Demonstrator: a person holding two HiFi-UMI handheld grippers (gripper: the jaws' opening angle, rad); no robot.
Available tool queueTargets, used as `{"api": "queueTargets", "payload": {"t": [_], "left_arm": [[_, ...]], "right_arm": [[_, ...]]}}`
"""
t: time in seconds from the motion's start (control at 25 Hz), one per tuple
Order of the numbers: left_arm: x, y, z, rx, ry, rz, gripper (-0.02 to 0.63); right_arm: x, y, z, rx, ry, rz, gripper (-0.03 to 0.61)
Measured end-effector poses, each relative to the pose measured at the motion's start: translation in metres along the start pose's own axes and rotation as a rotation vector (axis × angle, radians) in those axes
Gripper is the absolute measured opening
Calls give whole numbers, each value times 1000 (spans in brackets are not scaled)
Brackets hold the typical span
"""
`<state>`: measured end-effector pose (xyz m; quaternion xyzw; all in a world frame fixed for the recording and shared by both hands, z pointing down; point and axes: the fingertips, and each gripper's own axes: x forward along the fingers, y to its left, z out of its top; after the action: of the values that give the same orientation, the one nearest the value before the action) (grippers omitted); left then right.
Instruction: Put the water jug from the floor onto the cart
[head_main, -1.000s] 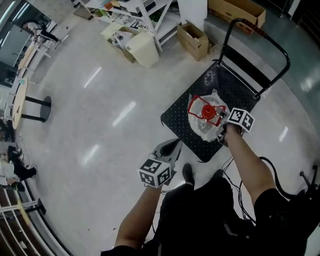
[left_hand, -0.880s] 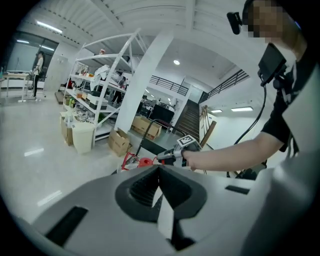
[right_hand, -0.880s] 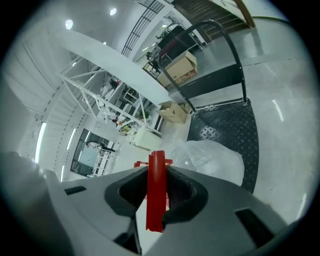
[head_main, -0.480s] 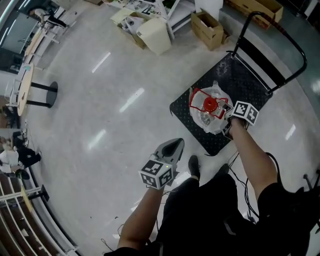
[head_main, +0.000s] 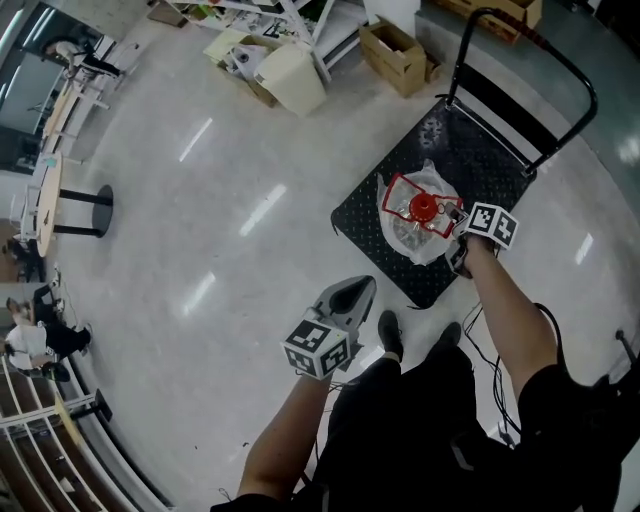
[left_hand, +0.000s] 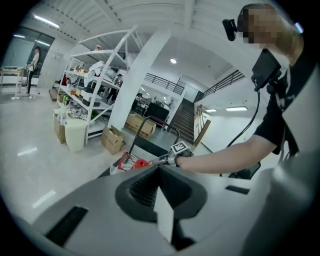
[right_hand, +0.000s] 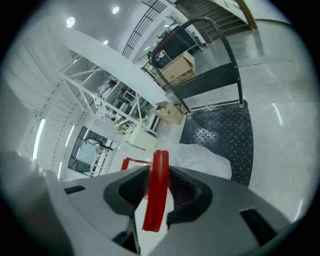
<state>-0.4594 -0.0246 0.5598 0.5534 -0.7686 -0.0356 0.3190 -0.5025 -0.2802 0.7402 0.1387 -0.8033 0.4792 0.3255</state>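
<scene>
The water jug (head_main: 410, 232) sits on the cart (head_main: 470, 150).

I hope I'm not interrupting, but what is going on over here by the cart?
A person is working with a handheld gripper in each hand. The right gripper has the red handle of the water jug between its jaws, and those jaws are opening. The jug sits on the black deck of the cart, not on the floor. The left gripper hangs off to the side over the floor, shut and empty.
</scene>
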Motion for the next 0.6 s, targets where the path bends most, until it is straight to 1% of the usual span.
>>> {"api": "queueTargets", "payload": {"t": [0.12, 0.2, 0.32, 0.4, 0.48, 0.52, 0.6], "left_arm": [[5, -7, 2, 25, 2, -1, 2], [8, -12, 5, 37, -6, -2, 2], [16, -25, 18, 49, -33, -23, 2], [26, -41, 29, 68, -53, -58, 2], [38, -67, 43, 97, -73, -107, 1], [45, -82, 52, 108, -83, -139, 2], [64, -116, 79, 132, -107, -230, 2]], "right_arm": [[-7, -10, 3, -50, 1, -6, 169], [-23, -14, 13, -82, -28, 2, 190], [-62, -16, 37, -110, -106, 16, 196], [-96, -16, 55, -125, -166, 35, 195], [-140, -13, 76, -146, -236, 73, 195], [-166, -9, 88, -161, -277, 101, 195], [-228, 3, 119, -195, -385, 158, 193]]}}
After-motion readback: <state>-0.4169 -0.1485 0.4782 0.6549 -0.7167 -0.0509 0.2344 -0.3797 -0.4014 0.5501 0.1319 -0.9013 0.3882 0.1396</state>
